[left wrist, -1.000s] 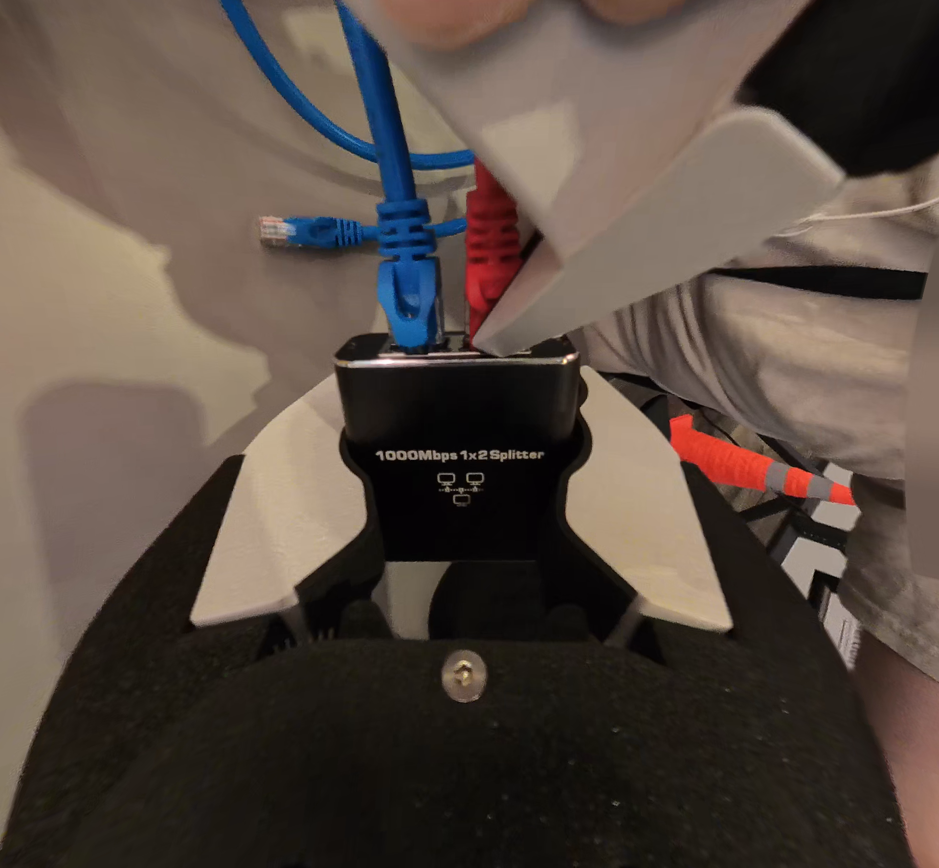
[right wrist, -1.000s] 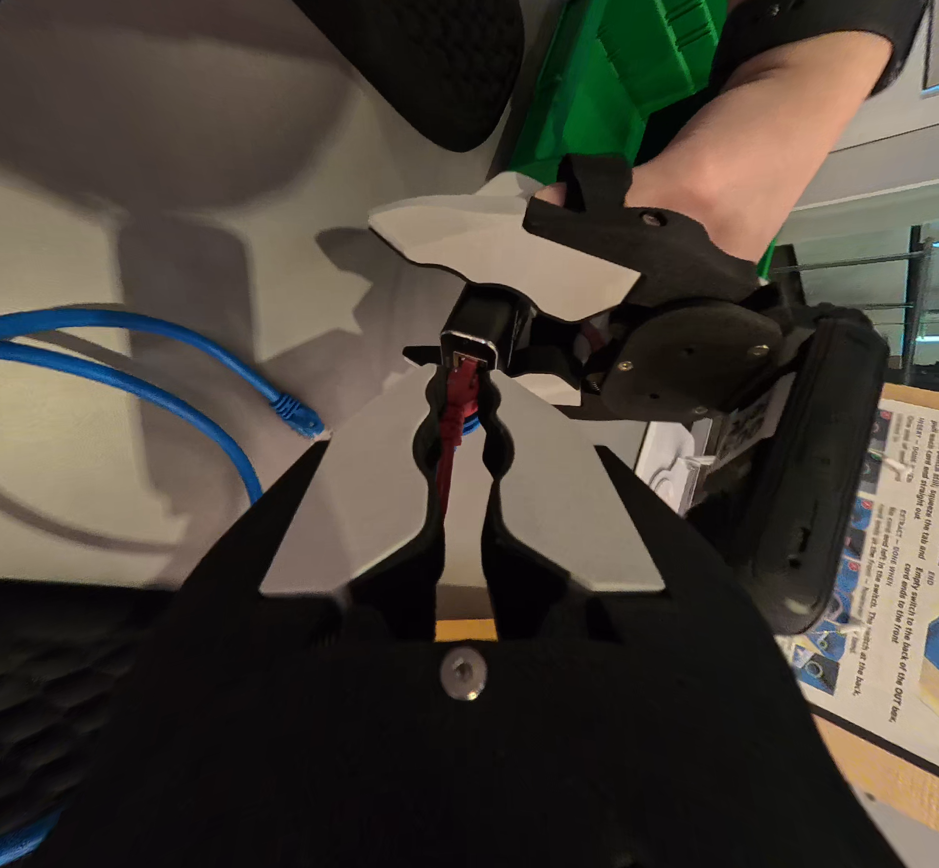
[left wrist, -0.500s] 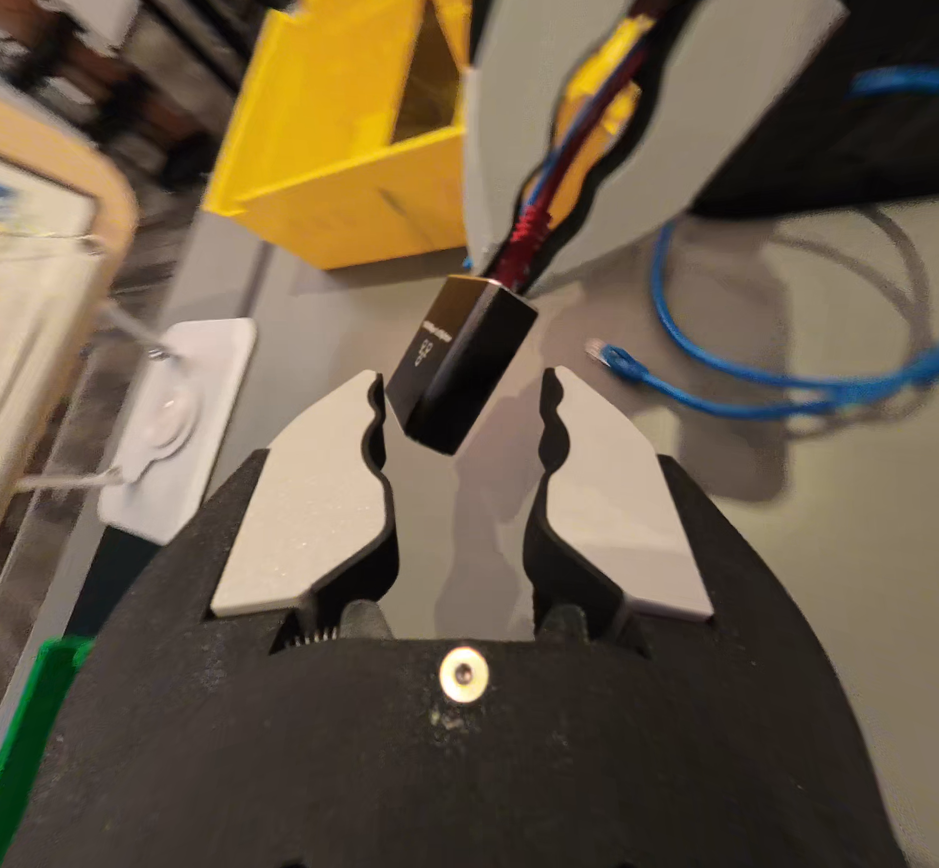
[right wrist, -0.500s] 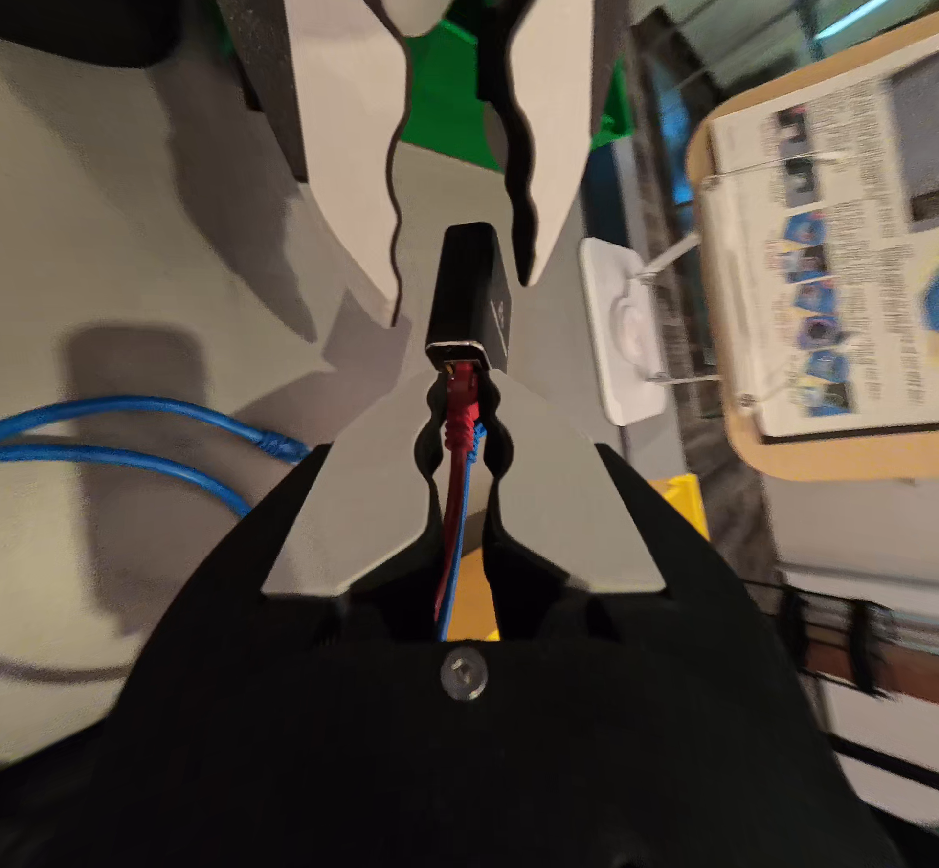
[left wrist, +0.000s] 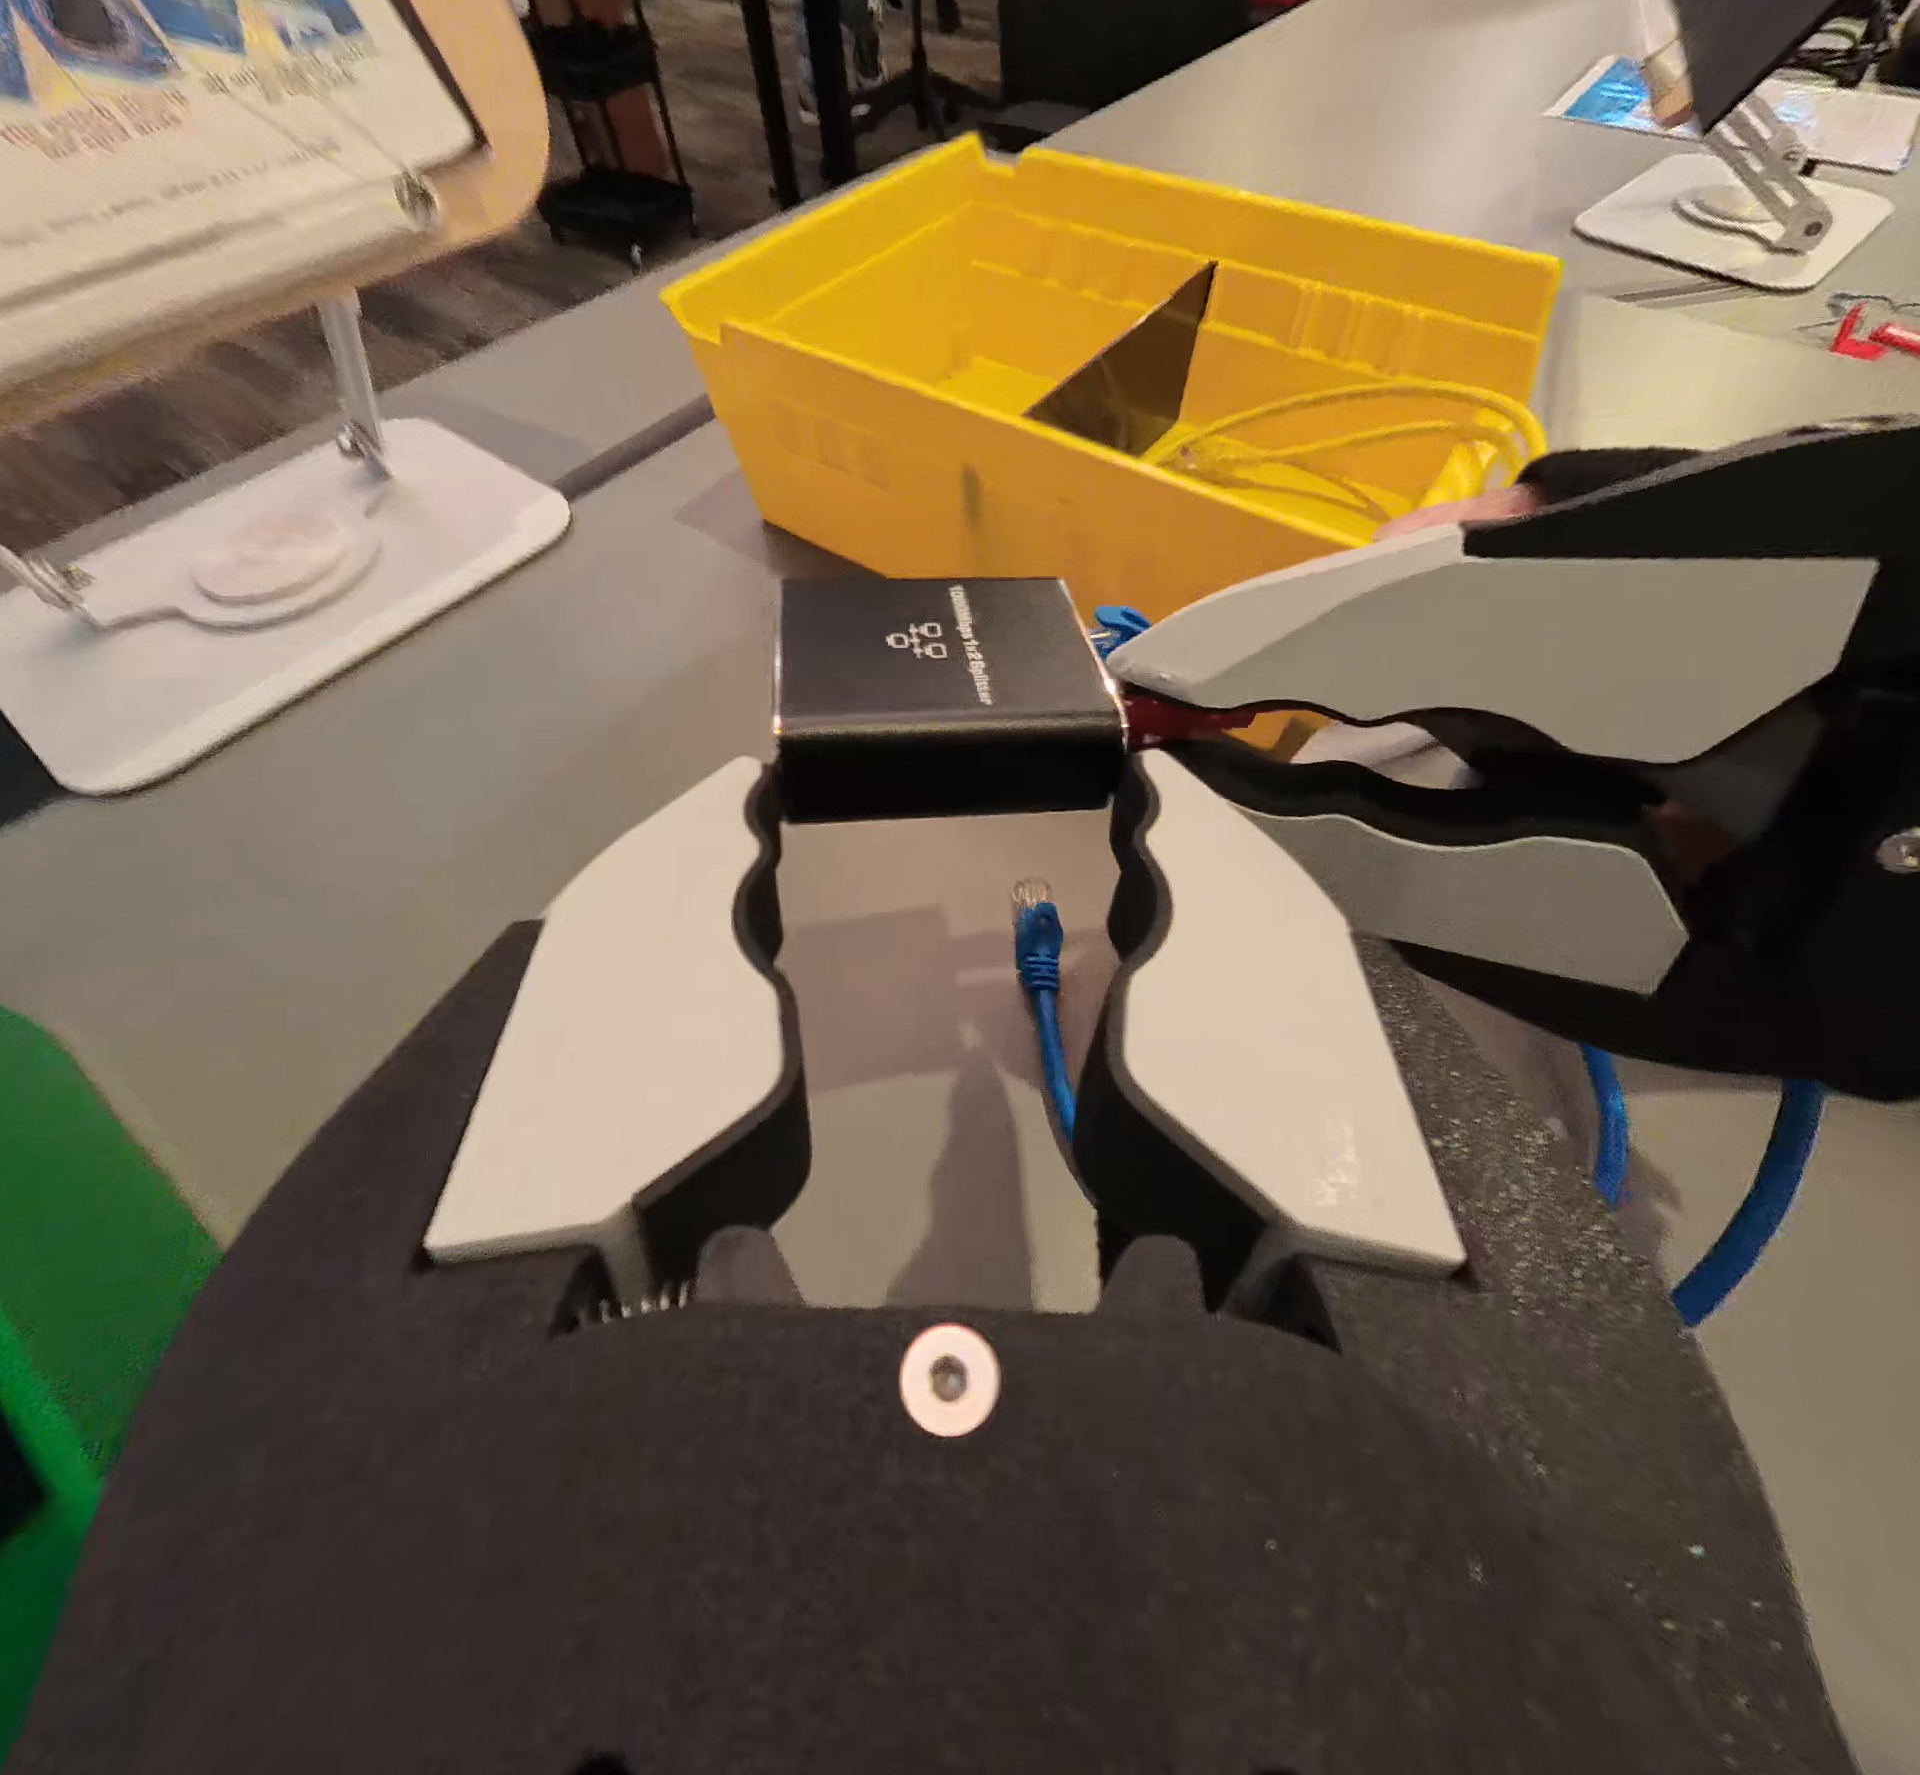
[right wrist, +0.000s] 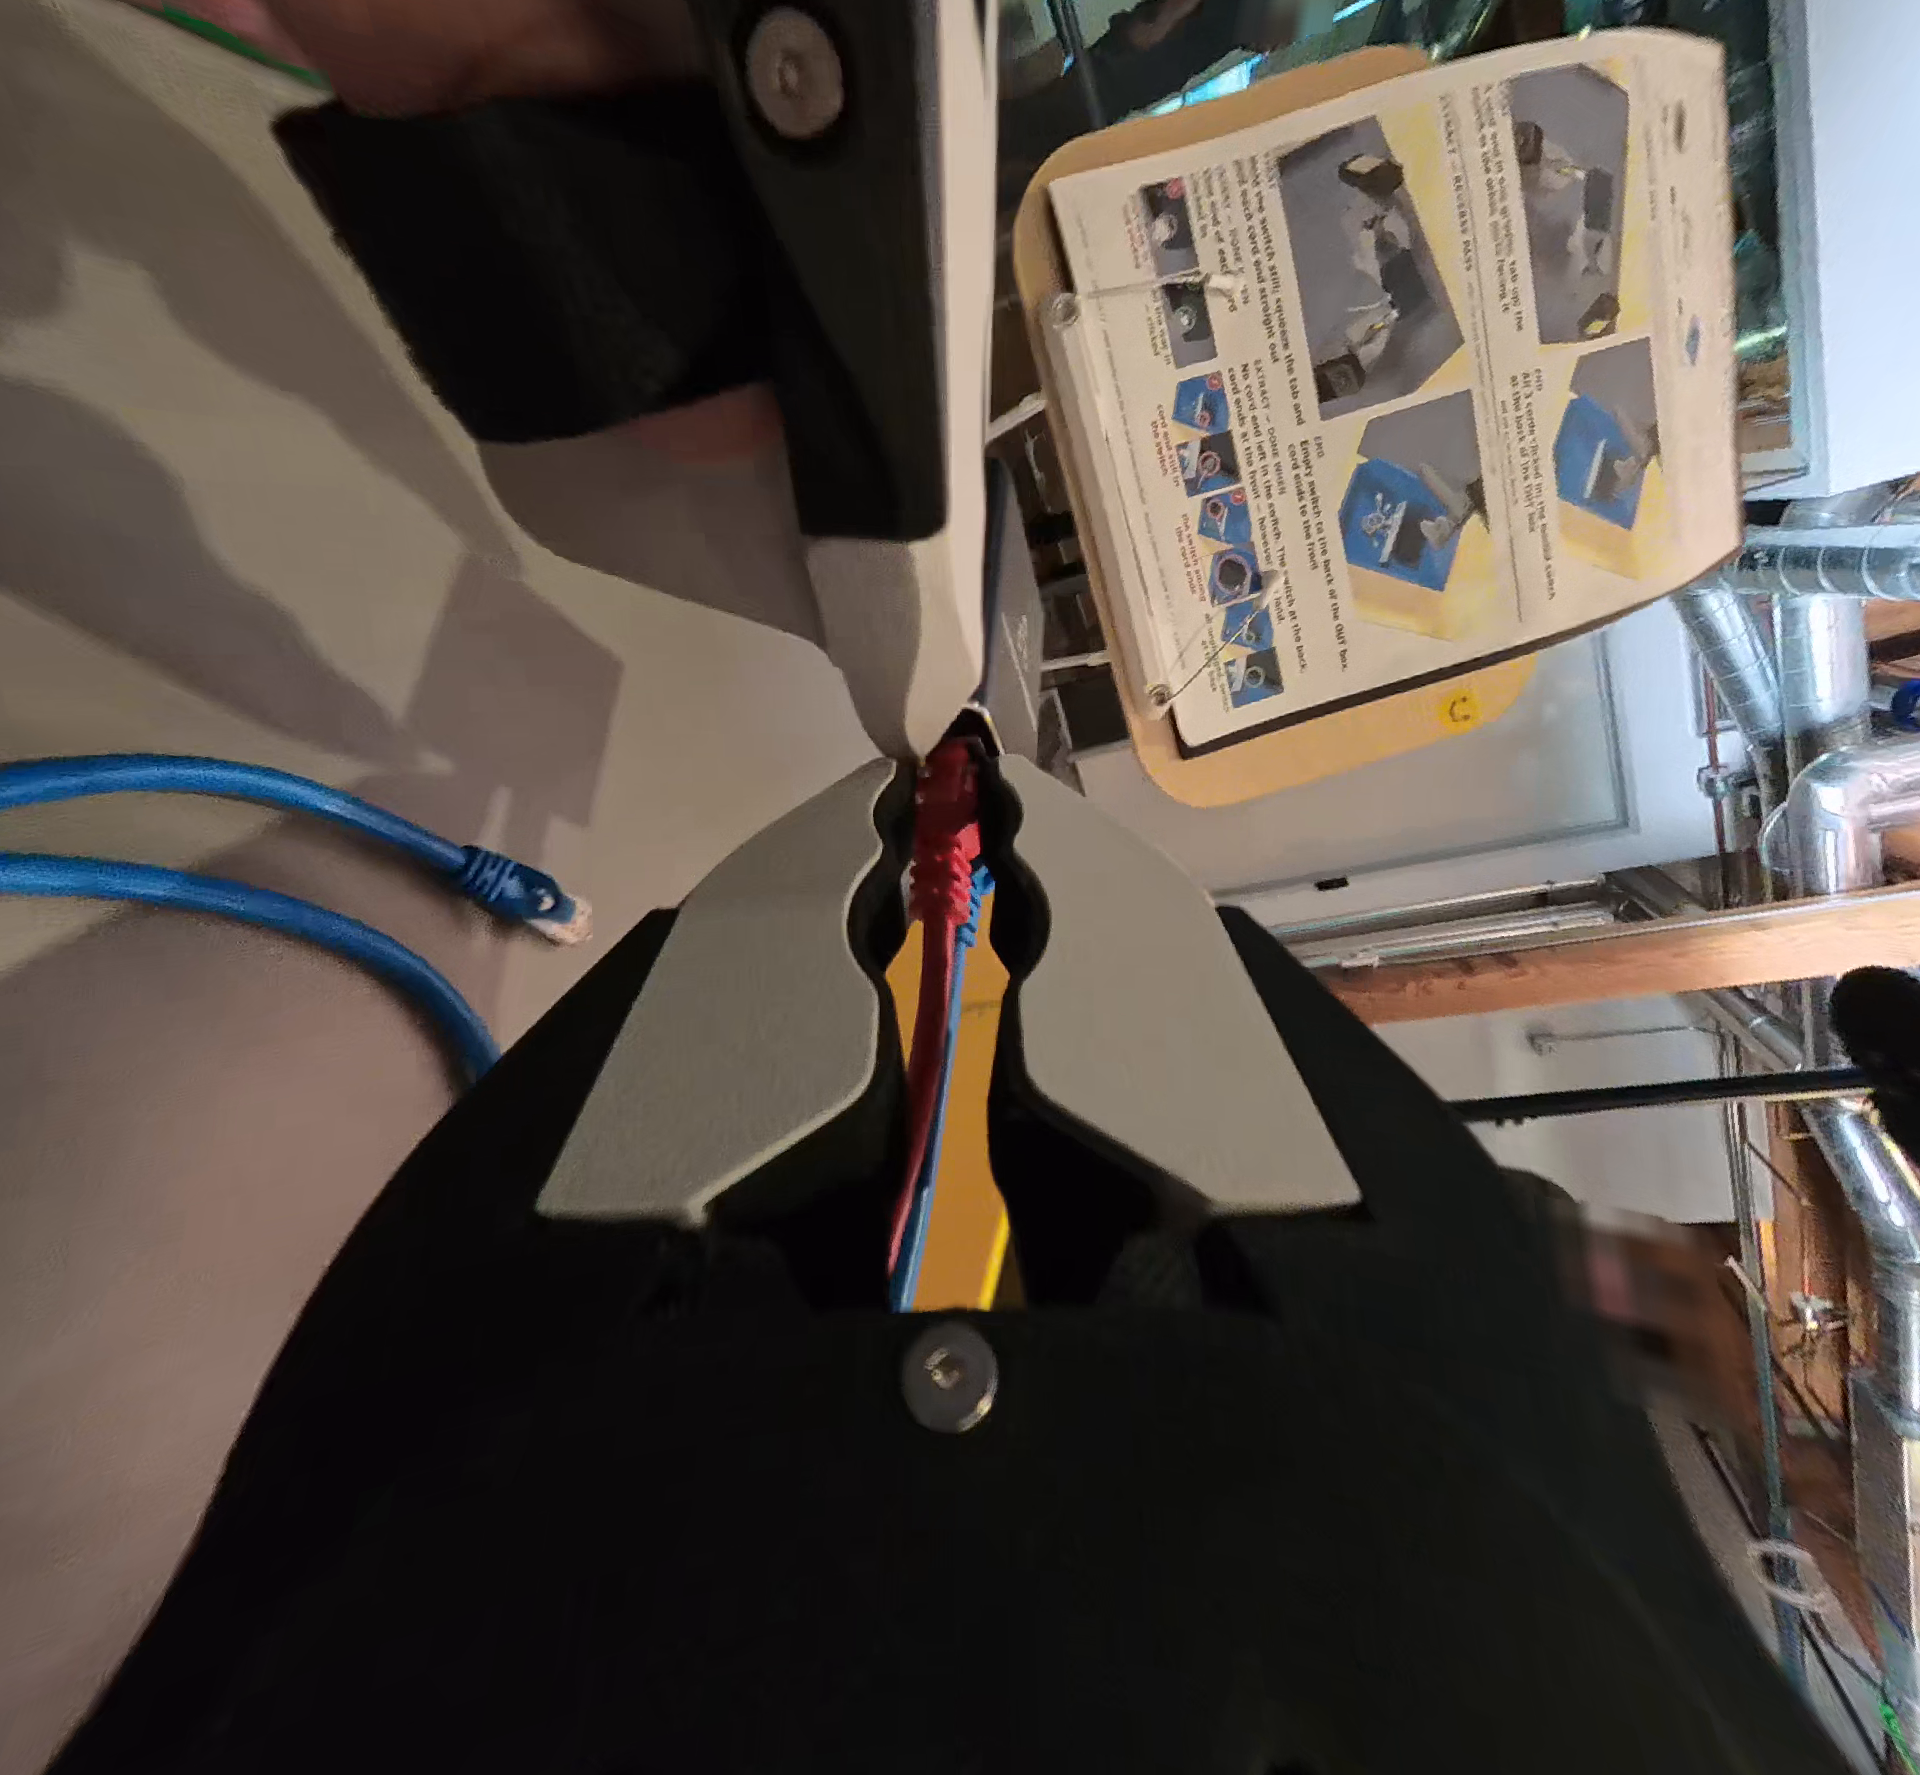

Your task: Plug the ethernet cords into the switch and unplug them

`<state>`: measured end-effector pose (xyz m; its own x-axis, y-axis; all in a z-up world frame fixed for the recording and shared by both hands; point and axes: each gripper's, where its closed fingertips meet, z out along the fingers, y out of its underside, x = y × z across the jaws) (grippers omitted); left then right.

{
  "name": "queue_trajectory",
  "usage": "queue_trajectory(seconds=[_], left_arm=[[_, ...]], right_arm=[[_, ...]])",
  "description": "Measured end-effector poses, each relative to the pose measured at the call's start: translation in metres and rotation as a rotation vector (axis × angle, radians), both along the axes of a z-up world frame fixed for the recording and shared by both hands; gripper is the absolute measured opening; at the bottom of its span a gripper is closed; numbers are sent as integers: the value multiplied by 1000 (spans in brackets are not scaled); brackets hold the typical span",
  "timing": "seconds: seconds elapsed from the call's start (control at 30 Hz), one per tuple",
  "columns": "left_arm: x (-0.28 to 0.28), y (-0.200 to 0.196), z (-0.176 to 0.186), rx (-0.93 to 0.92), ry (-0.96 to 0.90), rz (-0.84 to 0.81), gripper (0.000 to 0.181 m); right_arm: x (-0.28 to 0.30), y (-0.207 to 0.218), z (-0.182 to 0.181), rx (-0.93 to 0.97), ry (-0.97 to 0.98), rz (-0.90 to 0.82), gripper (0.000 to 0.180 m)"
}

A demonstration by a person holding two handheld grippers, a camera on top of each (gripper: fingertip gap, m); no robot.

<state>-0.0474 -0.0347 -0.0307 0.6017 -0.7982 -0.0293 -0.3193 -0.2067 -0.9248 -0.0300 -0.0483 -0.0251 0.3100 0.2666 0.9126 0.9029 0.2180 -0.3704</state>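
A small black switch (left wrist: 940, 686) is sitting at the centre of the left wrist view, its near edge lying between the tips of the left gripper (left wrist: 945, 790). That gripper's jaws are standing fairly wide, just bracketing the switch's corners; whether the pads are actually pressing on it cannot be told. From the right, the right gripper (left wrist: 1127, 702) is reaching in level with the switch's side face, its jaws nearly closed around the red cord (right wrist: 943, 826), pinching the ribbed boot just behind the plug. A blue cord (right wrist: 961, 1081) is running alongside the red one through the same gap.

A loose blue plug (left wrist: 1037, 930) is lying unplugged on the grey table (left wrist: 364, 852) between the left gripper's fingers, its cable trailing back underneath. Beyond the switch, a yellow bin (left wrist: 1039, 354) is holding a yellow cable (left wrist: 1351, 437), and a stand with an instruction sheet (left wrist: 177, 94) is tilting at the left.

The step in hand appears to be working the red plug at its port. Doing it well probably means clamping the switch firmly first, keeping the plug square to the port, and moving straight along the port's axis rather than levering sideways.
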Motion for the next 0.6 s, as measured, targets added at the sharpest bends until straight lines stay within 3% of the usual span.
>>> queue_trajectory(seconds=[0.17, 0.37, 0.47, 0.6], left_arm=[[9, 0, -50, -133, 30, 60, 59], [13, 0, -98, -254, 43, 21, 58], [8, -2, -106, -389, 12, -13, 58], [2, -4, -107, -289, 97, -3, 58]], right_arm=[[11, 0, -48, -108, -57, -62, 13], [14, 1, -92, -232, -126, -51, 13], [7, -2, -97, -224, -156, -28, 13], [3, -4, -100, -195, -198, -33, 13]])
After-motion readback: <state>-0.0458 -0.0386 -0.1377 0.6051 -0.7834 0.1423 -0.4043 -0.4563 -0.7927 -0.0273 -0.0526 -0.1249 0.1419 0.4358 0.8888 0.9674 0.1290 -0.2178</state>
